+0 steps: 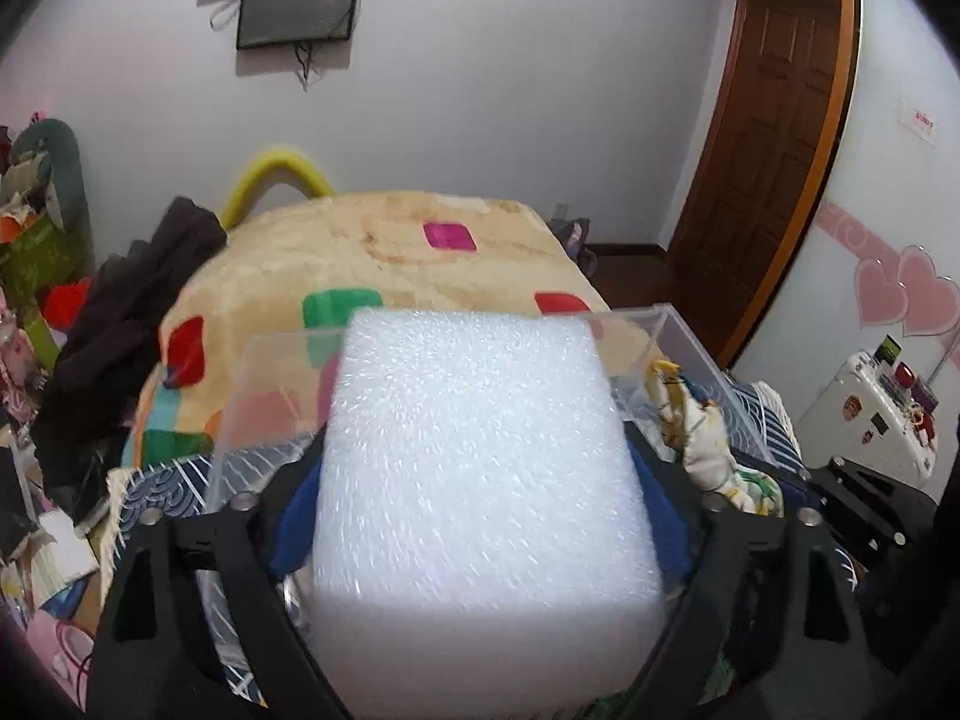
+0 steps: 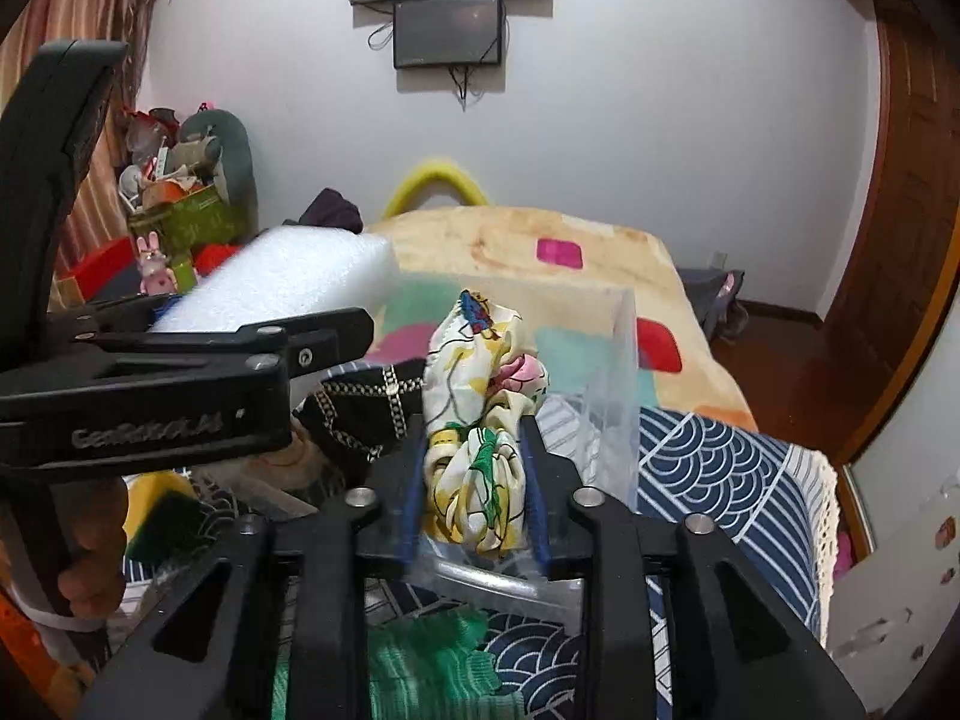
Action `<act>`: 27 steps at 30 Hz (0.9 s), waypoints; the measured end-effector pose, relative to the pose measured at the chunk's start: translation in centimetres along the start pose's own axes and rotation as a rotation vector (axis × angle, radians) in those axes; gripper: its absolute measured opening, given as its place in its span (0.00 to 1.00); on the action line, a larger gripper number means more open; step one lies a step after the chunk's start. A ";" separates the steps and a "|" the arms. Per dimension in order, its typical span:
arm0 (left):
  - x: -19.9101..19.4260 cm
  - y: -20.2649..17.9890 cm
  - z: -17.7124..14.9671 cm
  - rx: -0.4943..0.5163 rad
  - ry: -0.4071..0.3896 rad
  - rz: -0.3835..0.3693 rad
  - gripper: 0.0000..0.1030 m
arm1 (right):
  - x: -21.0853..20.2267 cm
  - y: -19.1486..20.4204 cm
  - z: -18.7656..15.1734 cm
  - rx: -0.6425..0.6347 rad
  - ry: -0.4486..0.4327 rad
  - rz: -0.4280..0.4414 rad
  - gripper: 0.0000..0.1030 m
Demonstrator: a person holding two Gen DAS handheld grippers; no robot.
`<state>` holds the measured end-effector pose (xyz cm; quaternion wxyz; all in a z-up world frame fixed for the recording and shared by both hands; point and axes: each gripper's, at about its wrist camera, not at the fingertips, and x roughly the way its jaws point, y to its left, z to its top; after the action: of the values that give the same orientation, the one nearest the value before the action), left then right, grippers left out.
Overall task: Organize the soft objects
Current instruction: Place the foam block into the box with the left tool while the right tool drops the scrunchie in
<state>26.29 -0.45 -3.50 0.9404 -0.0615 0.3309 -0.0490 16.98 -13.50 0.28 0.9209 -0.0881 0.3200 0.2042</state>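
Two tools clamped, foam block (image 1: 480, 456) hiding left tool (image 1: 480, 480) tips

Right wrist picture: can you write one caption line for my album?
Right gripper squeezes a flowery cloth over the clear box, while the left gripper holds white foam.

Only readable-ish text is the raised lettering on the side of the left claw (image 2: 336, 339) body in the right wrist view. It starts with "Gen" and the rest is too smeared to make out. There's a white wall sign (image 1: 918, 122) with red print next to the door, but it's too small to read.
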 end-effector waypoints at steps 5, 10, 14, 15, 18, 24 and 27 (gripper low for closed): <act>0.4 0.3 -0.7 -0.025 0.048 -0.048 0.89 | -0.9 -0.2 0.1 0.010 -0.016 -0.005 0.50; -0.8 0.2 -0.5 -0.026 0.034 -0.041 0.93 | -2.5 -0.5 0.6 0.003 -0.057 -0.017 0.59; -2.9 0.4 -0.2 -0.031 -0.007 -0.040 0.95 | -3.7 -0.5 0.8 0.005 -0.084 -0.011 0.60; -3.3 0.4 -0.2 -0.031 -0.013 -0.035 0.96 | -4.0 -0.5 0.8 0.006 -0.089 -0.008 0.61; -4.9 0.6 -0.5 -0.024 -0.034 -0.013 0.98 | -5.2 -0.3 0.5 0.003 -0.107 -0.010 0.63; -7.5 1.1 -2.7 0.001 -0.051 0.038 0.99 | -6.8 0.1 -0.6 0.001 -0.135 -0.010 0.78; -8.4 1.6 -4.3 -0.003 -0.044 0.050 0.99 | -7.0 0.4 -1.4 -0.008 -0.133 -0.020 0.82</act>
<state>17.14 1.89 -1.90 0.9483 -0.0555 0.3115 -0.0237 11.00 -15.79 3.53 0.9418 -0.0814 0.2562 0.2016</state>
